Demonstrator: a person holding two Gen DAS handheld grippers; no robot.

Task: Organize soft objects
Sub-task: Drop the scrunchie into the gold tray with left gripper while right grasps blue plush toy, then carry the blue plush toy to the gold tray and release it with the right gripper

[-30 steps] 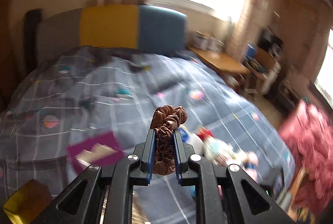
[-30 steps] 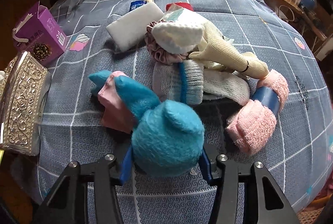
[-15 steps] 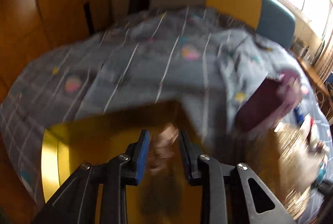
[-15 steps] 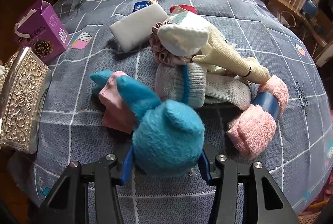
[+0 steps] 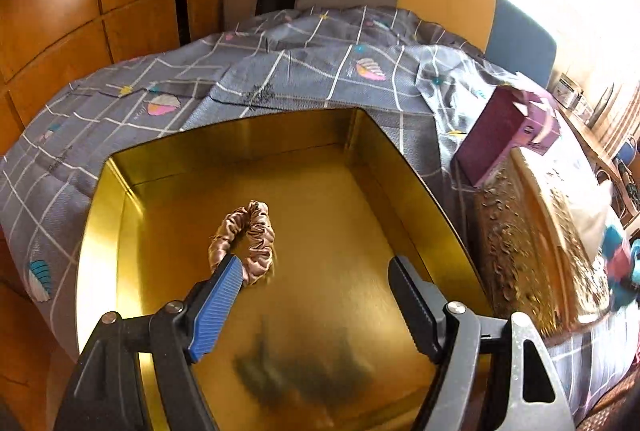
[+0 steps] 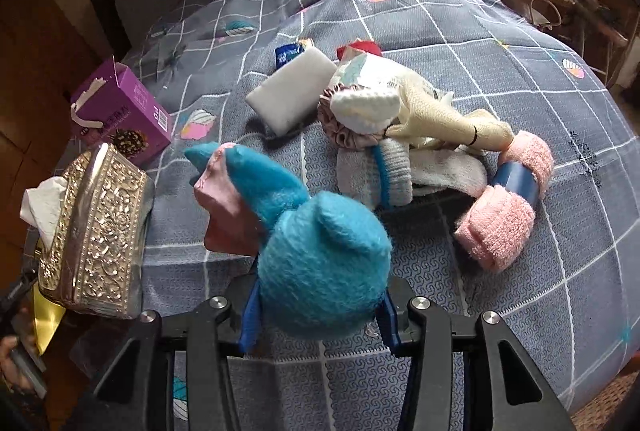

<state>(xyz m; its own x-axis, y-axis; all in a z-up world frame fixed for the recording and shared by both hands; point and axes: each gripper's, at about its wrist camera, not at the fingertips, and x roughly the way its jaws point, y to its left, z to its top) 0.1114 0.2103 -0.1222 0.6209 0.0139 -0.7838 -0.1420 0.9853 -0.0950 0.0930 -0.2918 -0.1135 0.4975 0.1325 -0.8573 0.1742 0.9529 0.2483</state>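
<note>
The scrunchie (image 5: 245, 243) has dropped into the gold tin (image 5: 420, 191) — left gripper (image 5: 316, 271) opening, right gripper (image 6: 318, 305) clamping the blue plush (image 6: 320, 271).

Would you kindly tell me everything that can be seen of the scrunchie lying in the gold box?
The scrunchie is a gathered ring of shiny, satin-looking fabric, pinkish brown, with tight ruffles all round. It rests on the bare floor of the open gold box, left of centre, seemingly propped up on edge, its hole visible. The left gripper is opening above it; its blue left pad overlaps the ring's near edge in the picture, though whether they touch cannot be told. Nothing else lies beside it.
</note>
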